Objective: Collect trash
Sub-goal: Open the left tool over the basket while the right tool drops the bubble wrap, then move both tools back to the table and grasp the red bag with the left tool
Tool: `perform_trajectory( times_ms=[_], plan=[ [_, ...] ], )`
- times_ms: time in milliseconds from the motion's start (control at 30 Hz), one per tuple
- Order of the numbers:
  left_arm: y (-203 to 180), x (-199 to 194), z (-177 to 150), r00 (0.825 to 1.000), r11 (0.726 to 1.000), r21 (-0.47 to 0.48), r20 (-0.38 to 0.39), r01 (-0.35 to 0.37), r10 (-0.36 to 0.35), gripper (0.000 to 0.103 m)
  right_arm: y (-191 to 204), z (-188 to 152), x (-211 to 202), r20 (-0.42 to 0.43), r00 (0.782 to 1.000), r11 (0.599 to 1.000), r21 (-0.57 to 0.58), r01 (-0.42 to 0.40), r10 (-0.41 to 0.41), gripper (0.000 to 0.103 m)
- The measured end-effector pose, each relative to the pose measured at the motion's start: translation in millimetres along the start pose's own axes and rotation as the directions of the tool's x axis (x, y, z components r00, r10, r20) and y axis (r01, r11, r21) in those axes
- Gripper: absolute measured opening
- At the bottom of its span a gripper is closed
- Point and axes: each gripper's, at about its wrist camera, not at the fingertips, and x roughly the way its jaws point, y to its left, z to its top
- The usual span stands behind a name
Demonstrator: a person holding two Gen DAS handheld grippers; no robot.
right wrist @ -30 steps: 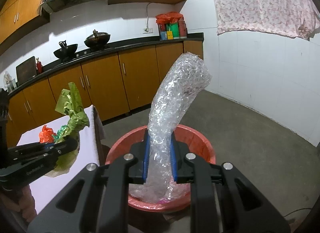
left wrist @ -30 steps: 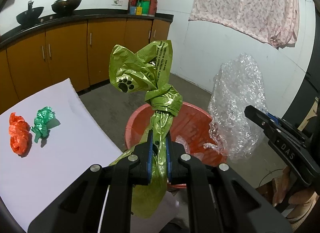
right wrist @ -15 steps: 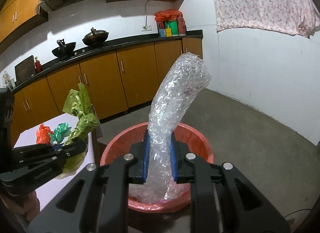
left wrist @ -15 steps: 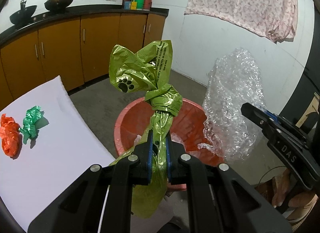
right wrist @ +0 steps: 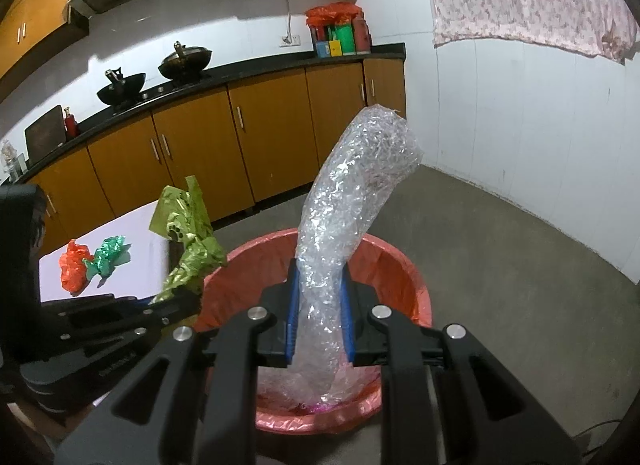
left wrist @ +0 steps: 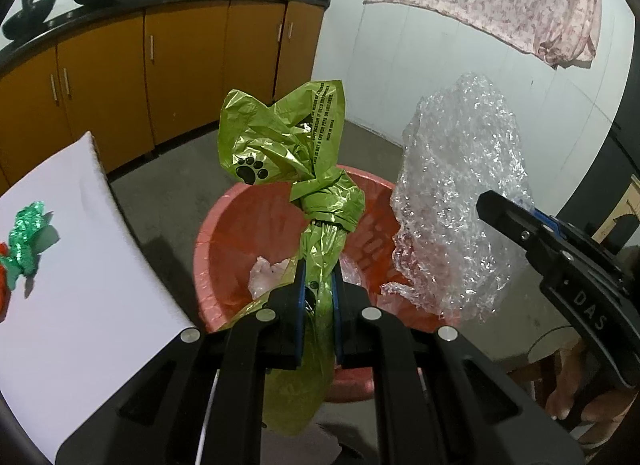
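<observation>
Trash is mid-delivery: the left claw (left wrist: 318,293) grips a knotted green bag (left wrist: 304,169) and the right claw (right wrist: 319,313) pinches bubble wrap (right wrist: 352,201), both held above the red basin (right wrist: 416,293), so next, I judge, both should release.

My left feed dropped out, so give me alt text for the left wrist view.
The left hand-held gripper is shut on a knotted olive-green plastic bag with a paw print above a red plastic basin. To the right, the right hand-held gripper holds crumpled clear bubble wrap.
</observation>
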Motion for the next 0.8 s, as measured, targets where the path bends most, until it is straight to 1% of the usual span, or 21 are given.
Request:
perform_trajectory(
  times_ms=[100, 133, 167, 200, 267, 300, 333, 367, 433, 500, 533, 567, 600, 633, 667, 767, 800],
  plan=[
    [-1.7, 10.8, 3.7, 1.000, 1.000, 0.010, -0.014, -0.004, 0.004, 0.011, -3.0, 0.4, 9.8, -0.009, 1.000, 1.000, 0.009, -0.012, 0.012, 0.021],
    [-1.3, 13.0, 4.2, 1.000, 1.000, 0.010, -0.016, -0.009, 0.009, 0.011, -3.5, 0.3, 12.6, -0.011, 1.000, 1.000, 0.011, -0.014, 0.014, 0.024],
    [-0.3, 16.5, 4.9, 1.000, 1.000, 0.009, -0.024, -0.012, 0.012, 0.013, -4.3, 0.1, 16.2, -0.016, 1.000, 1.000, 0.013, -0.015, 0.015, 0.029],
    [1.3, 19.7, 5.7, 0.999, 1.000, 0.001, -0.033, -0.012, 0.012, 0.015, -5.1, -0.7, 17.7, -0.016, 1.000, 1.000, 0.013, -0.014, 0.014, 0.032],
    [4.7, 21.5, 4.6, 0.999, 1.000, -0.014, -0.039, -0.013, 0.013, 0.027, -7.7, -4.0, 18.6, -0.015, 1.000, 1.000, 0.013, -0.009, 0.009, 0.038],
    [7.3, 21.5, 2.5, 0.999, 1.000, -0.022, -0.037, -0.015, 0.014, 0.031, -9.4, -5.7, 18.3, -0.014, 1.000, 1.000, 0.018, -0.005, 0.005, 0.039],
    [9.9, 20.9, 1.0, 0.999, 0.999, -0.029, -0.037, -0.016, 0.014, 0.037, -11.3, -6.7, 18.7, -0.013, 1.000, 1.000, 0.024, 0.000, 0.000, 0.042],
    [10.3, 20.8, 0.3, 0.999, 0.999, -0.033, -0.038, -0.014, 0.013, 0.039, -13.1, -7.3, 18.9, -0.014, 1.000, 0.999, 0.032, 0.005, -0.004, 0.044],
    [13.4, 20.0, -2.2, 0.999, 0.999, -0.043, -0.043, -0.014, 0.013, 0.040, -16.3, -10.3, 16.6, -0.011, 1.000, 0.999, 0.047, 0.017, -0.017, 0.047],
    [17.6, 16.4, -5.5, 0.999, 0.998, -0.052, -0.043, -0.022, 0.019, 0.044, -16.8, -11.7, 12.2, 0.002, 0.999, 0.998, 0.050, 0.036, -0.036, 0.054],
    [19.5, 13.6, -7.5, 0.999, 0.998, -0.056, -0.039, -0.027, 0.024, 0.048, -16.4, -11.9, 9.7, 0.012, 0.999, 0.998, 0.047, 0.046, -0.047, 0.063],
    [21.8, 9.4, -9.0, 0.999, 0.998, -0.061, -0.034, -0.033, 0.031, 0.052, -13.4, -12.1, 4.8, 0.035, 0.997, 0.997, 0.036, 0.065, -0.066, 0.074],
    [26.3, 2.3, -11.4, 0.999, 0.997, -0.068, -0.024, -0.045, 0.043, 0.053, -10.8, -11.3, 0.6, 0.055, 0.995, 0.997, 0.027, 0.079, -0.080, 0.079],
    [27.8, -0.5, -11.9, 0.998, 0.996, -0.071, -0.019, -0.054, 0.052, 0.056, -6.6, -11.0, -4.3, 0.078, 0.993, 0.996, 0.016, 0.093, -0.094, 0.088],
    [33.4, -8.6, -14.6, 0.997, 0.994, -0.077, -0.007, -0.072, 0.072, 0.059, -1.4, -9.8, -9.1, 0.101, 0.989, 0.995, 0.001, 0.104, -0.104, 0.093],
    [49.5, -26.9, -22.8, 0.991, 0.988, -0.091, 0.022, -0.127, 0.129, 0.068, 14.2, -5.9, -16.0, 0.127, 0.988, 0.995, -0.034, 0.095, -0.090, 0.098],
    [58.0, -37.0, -26.5, 0.986, 0.982, -0.095, 0.034, -0.162, 0.166, 0.069, 18.9, -4.5, -16.9, 0.128, 0.988, 0.995, -0.042, 0.087, -0.081, 0.098]
  ],
)
